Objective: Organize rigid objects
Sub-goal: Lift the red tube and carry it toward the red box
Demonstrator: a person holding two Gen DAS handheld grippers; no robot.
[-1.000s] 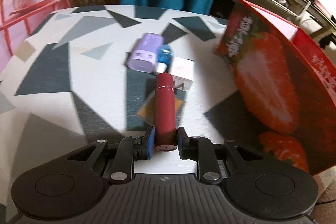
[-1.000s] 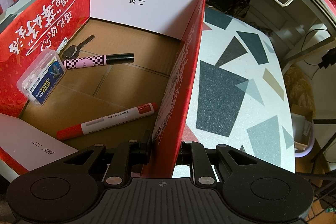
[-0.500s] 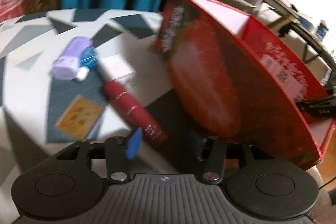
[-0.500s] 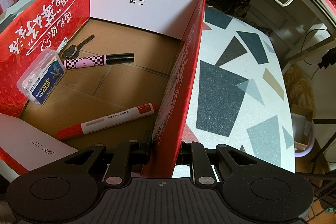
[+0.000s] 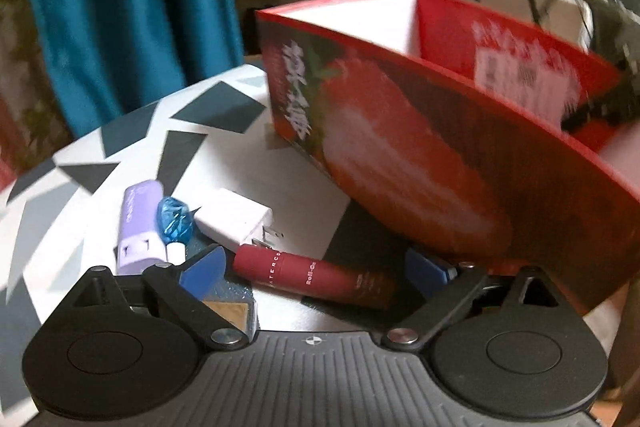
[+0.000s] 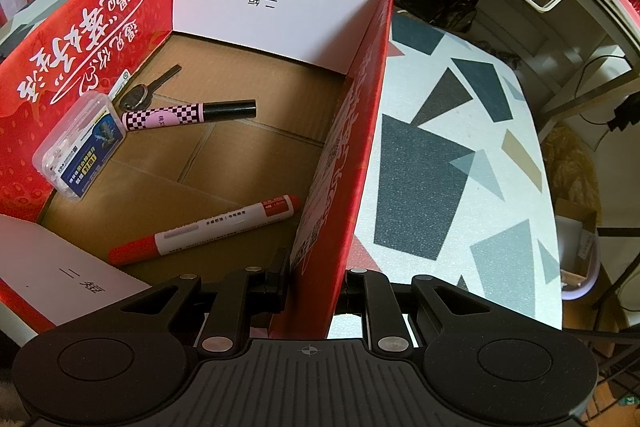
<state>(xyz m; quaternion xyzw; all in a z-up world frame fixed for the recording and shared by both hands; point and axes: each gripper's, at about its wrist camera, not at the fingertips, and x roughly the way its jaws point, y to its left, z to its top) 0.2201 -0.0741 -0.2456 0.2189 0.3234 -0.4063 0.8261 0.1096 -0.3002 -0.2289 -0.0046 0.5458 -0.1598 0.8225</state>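
A dark red roll-on tube [image 5: 316, 277], printed "Roll-On" with a partly legible word ending "ATERCO", lies on the patterned table [image 5: 260, 183] between the spread blue pads of the left gripper [image 5: 316, 267], whose jaws have just been opening; neither pad presses it. Just beyond it sit a white plug adapter [image 5: 236, 221], a blue wrapped sweet [image 5: 174, 219] and a lilac case [image 5: 140, 223]. The right gripper [image 6: 316, 281] pinches the wall of the red strawberry box [image 6: 352, 147], which holds a red marker [image 6: 208, 229], a checkered pen [image 6: 188, 115], a key [image 6: 148, 91] and a clear labelled case [image 6: 80, 147].
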